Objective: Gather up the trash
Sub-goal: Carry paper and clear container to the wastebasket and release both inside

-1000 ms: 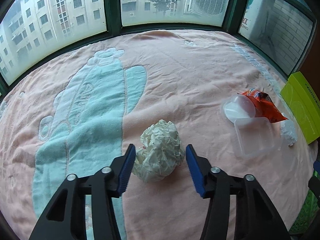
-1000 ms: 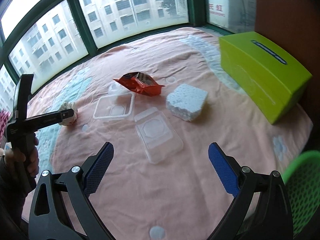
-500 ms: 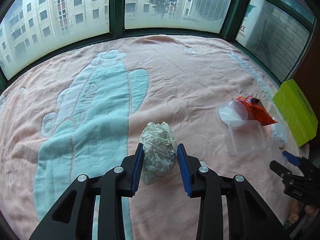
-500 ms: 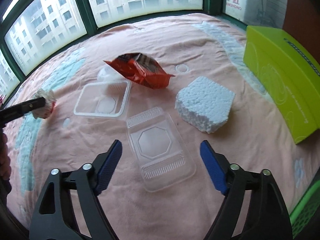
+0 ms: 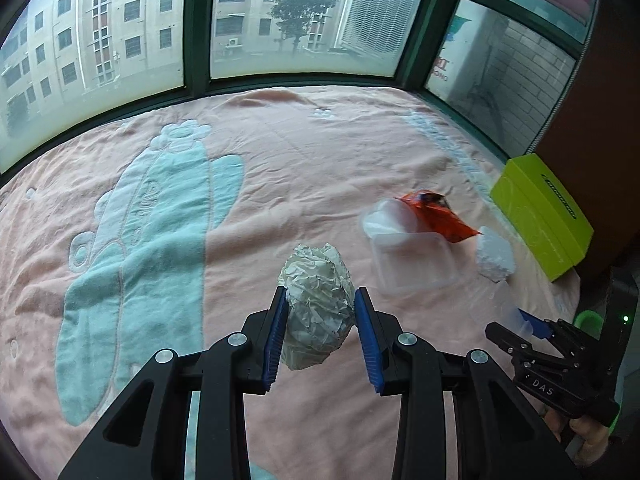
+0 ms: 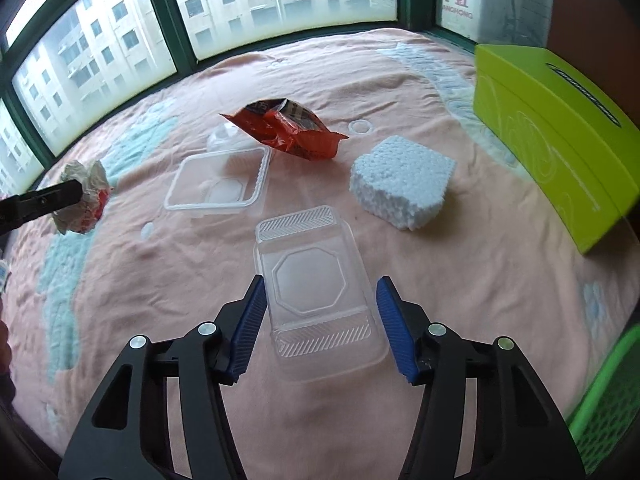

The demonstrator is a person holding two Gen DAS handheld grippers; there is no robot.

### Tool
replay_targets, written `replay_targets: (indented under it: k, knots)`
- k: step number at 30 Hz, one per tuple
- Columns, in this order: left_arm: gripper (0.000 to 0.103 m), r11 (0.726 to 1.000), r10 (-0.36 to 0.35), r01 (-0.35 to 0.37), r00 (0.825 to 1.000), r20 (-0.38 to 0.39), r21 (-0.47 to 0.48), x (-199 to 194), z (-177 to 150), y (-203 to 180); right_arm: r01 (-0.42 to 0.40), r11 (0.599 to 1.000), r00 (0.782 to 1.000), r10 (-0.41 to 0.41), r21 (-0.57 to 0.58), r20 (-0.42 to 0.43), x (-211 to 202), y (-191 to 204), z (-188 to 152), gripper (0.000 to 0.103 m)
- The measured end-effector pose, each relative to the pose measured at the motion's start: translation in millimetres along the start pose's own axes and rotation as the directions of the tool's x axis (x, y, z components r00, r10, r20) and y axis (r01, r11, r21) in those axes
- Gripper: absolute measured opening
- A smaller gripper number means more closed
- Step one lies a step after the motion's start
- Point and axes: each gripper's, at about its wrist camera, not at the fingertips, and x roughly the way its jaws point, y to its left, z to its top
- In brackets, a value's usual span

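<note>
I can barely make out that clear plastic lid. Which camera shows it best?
The right wrist view: the clear plastic lid lies whole, close up between the open jaws. The left wrist view catches only a faint, see-through sliver beside the right gripper.

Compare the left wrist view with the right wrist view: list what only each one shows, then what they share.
Only the left wrist view shows the blanket's large teal figure whole, and a hand behind the right gripper.

Only the right wrist view shows the clear lid whole, between the right gripper's closing jaws, and a green mesh basket.

Both show the crumpled paper ball clamped in the left gripper, the clear tray, orange wrapper, foam block and green box.
</note>
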Motion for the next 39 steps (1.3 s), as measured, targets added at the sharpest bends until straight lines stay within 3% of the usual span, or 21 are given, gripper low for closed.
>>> replay_targets:
  k: [7,15,26,39]
  knots:
    - [0.033,0.997,-0.07,0.069,0.997,0.022,0.045,-25,-10,-35,-0.004,0.998,0.999,0.001,0.063,0.045,-48,-11,-19,0.056]
    - [0.033,0.98,-0.169,0.166,0.985,0.023,0.107,-48,-26,-85,0.037,0.986,0.996,-0.05,0.165,0.075,-101,-36,-52,0.056]
    - [0.033,0.94,-0.279,0.273,0.96,-0.002,0.204,-66,-46,-158,0.129,0.952,0.98,-0.165,0.277,0.11,-159,-84,-95,0.056]
    - [0.033,0.876,-0.379,0.376,0.924,-0.051,0.3,-76,-64,-236,0.214,0.88,0.95,-0.288,0.423,0.118,-211,-146,-139,0.057]
